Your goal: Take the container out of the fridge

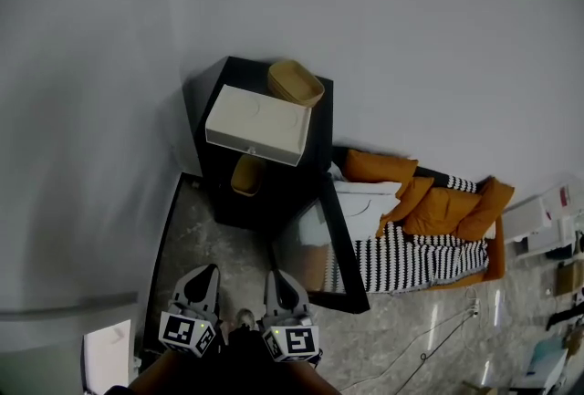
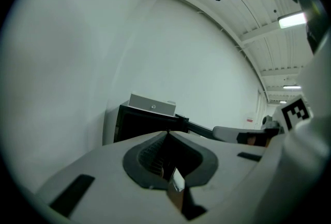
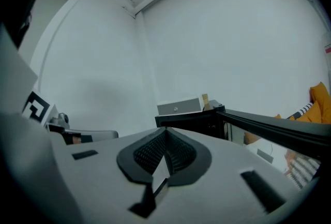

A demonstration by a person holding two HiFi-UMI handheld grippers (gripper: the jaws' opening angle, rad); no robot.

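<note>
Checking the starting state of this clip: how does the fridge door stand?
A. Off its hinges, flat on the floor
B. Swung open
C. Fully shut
B: in the head view the glass door stands swung out from the black fridge, and a tan container shows inside the open front.

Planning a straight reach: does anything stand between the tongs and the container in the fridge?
Nothing visible does. The fridge door hangs open at the right, and only bare floor lies between the left tongs, the right tongs and the tan container inside.
</note>
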